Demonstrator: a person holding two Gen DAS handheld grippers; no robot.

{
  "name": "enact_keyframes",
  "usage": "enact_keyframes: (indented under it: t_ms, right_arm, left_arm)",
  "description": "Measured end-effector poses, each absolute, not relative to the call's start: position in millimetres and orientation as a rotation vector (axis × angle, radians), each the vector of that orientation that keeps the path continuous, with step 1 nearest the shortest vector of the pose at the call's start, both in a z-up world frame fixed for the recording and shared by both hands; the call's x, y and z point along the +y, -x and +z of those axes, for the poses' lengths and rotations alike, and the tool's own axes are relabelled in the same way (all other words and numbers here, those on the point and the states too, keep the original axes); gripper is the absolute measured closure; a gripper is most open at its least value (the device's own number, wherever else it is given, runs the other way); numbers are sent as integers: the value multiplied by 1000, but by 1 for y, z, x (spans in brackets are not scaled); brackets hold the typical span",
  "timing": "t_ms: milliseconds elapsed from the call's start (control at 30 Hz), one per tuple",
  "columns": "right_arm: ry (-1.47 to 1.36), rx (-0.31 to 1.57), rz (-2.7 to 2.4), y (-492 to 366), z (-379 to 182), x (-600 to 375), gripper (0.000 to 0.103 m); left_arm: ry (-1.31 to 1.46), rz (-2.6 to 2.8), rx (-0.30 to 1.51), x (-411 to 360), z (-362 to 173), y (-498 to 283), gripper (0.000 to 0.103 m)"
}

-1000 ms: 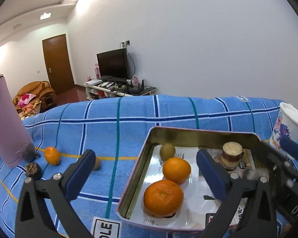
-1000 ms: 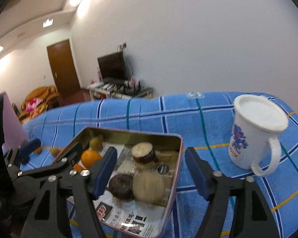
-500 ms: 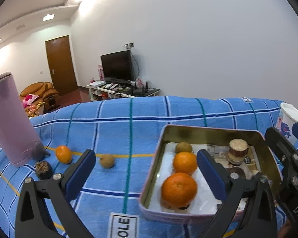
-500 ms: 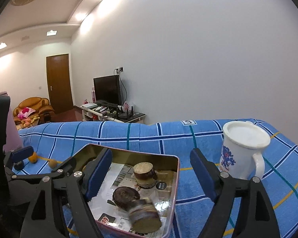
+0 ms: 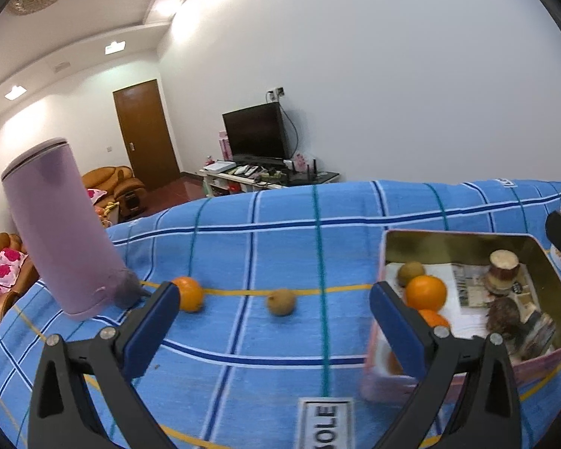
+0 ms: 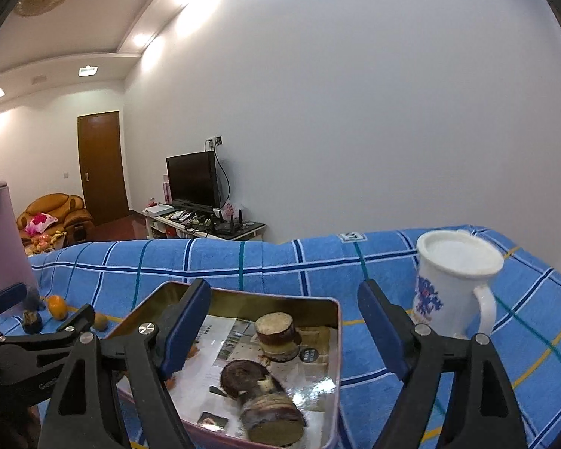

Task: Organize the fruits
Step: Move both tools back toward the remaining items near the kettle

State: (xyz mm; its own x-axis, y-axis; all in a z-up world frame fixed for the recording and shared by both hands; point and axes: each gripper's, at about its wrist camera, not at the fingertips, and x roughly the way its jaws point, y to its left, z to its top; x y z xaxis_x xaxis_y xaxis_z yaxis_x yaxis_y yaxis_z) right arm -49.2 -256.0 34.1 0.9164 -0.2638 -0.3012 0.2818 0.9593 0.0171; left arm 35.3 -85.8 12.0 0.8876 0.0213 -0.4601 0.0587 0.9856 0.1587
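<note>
Oranges (image 5: 425, 292) and a kiwi (image 5: 410, 272) lie in the tin tray (image 5: 456, 237) on the blue checked cloth (image 5: 265, 232); another orange (image 5: 188, 294) and kiwi (image 5: 281, 301) lie loose beside the purple bottle (image 5: 60, 228). Your left claw (image 5: 275, 321) and right claw (image 6: 284, 325) are both spread, holding nothing.

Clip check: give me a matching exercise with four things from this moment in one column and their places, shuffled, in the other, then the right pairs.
Things:
1. kiwi
2. mug
3. pink bottle
4. left claw

Places:
A. standing right of the tin
B. loose on the blue cloth, right of the loose orange
C. open, above the cloth, holding nothing
D. at the cloth's left end, just left of the loose orange

Pairs: 1-B, 2-A, 3-D, 4-C
</note>
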Motion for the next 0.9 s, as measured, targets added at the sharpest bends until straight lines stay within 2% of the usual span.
enact_keyframes:
  t_ms: [900]
  right_arm:
    - [-68,410,-156,1,21,-168,21]
  left_arm:
    - [-96,75,536,8,6,-54,0]
